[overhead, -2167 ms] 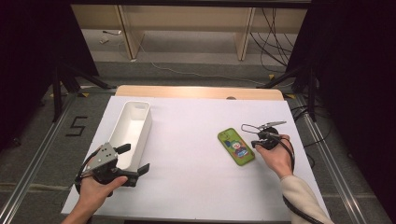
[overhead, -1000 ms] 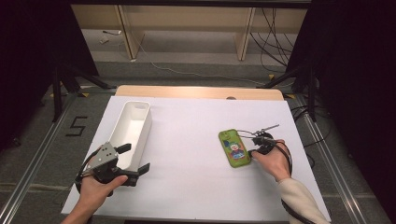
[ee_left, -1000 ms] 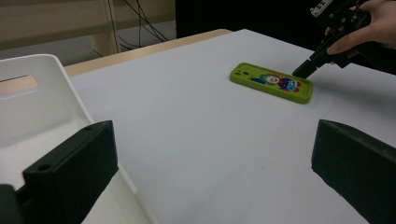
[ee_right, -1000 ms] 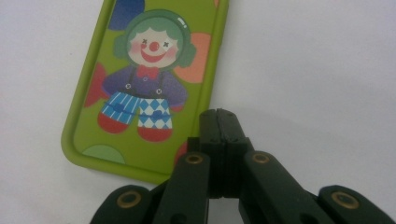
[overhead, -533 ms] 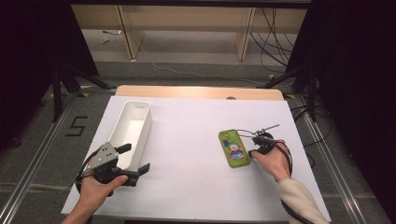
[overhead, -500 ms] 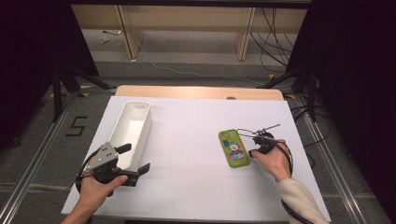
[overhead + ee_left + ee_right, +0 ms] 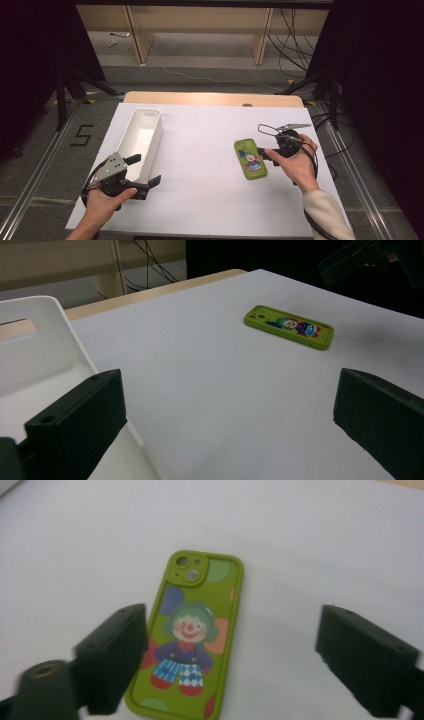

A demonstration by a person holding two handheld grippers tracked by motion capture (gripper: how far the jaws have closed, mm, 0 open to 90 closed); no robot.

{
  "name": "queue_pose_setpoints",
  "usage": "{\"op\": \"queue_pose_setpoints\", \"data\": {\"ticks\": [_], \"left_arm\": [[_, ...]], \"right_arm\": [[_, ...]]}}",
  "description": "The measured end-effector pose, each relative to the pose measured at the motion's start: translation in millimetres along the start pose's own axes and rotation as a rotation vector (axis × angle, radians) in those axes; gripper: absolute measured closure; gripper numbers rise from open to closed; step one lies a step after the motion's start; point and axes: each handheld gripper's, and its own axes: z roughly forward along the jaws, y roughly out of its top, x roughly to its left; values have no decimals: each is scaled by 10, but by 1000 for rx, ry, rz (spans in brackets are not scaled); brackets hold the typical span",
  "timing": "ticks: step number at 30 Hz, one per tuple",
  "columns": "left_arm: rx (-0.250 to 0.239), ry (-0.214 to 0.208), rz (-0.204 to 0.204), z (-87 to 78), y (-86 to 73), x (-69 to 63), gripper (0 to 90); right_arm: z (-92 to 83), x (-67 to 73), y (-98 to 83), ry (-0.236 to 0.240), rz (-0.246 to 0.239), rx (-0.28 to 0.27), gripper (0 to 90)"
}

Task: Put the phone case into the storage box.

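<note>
A green phone case with a clown picture (image 7: 250,159) lies flat on the white table, camera cut-out pointing away from the person. My right gripper (image 7: 268,155) hovers at its right edge, open, jaws pointing left over it. In the right gripper view the phone case (image 7: 197,630) sits low between the spread jaws, nearer the left one, and the right gripper (image 7: 240,650) holds nothing. My left gripper (image 7: 143,170) rests open at the near end of a white bin (image 7: 145,135). From the left gripper (image 7: 227,405) the phone case (image 7: 290,326) lies far ahead.
The long white bin (image 7: 30,365) stands empty at the table's left, lengthwise away from the person. A white sheet (image 7: 200,150) covers the table, with a wooden strip (image 7: 210,98) along the far edge. Cables trail off the right side.
The right gripper has moved left and slightly nearer, from beside the phone case to its right edge. The left gripper and the bin have not moved.
</note>
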Motion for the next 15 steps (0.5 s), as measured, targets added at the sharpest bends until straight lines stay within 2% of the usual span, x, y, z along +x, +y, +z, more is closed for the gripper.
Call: {"op": "queue_pose_setpoints", "data": {"ticks": [3,6,14,15], "left_arm": [[0,0,0,-1,0,1,0],[0,1,-2,-2,0,-1,0],[0,1,-1,-3,2,-2,0],[-1,1,-1,-3,2,-2,0]], "right_arm": [[-8,41,33,2,-16,4,33],[16,65,46,18,-20,9,28],[122,81,54,0,-26,53,31],[147,93,69,-3,-25,78,36]]}}
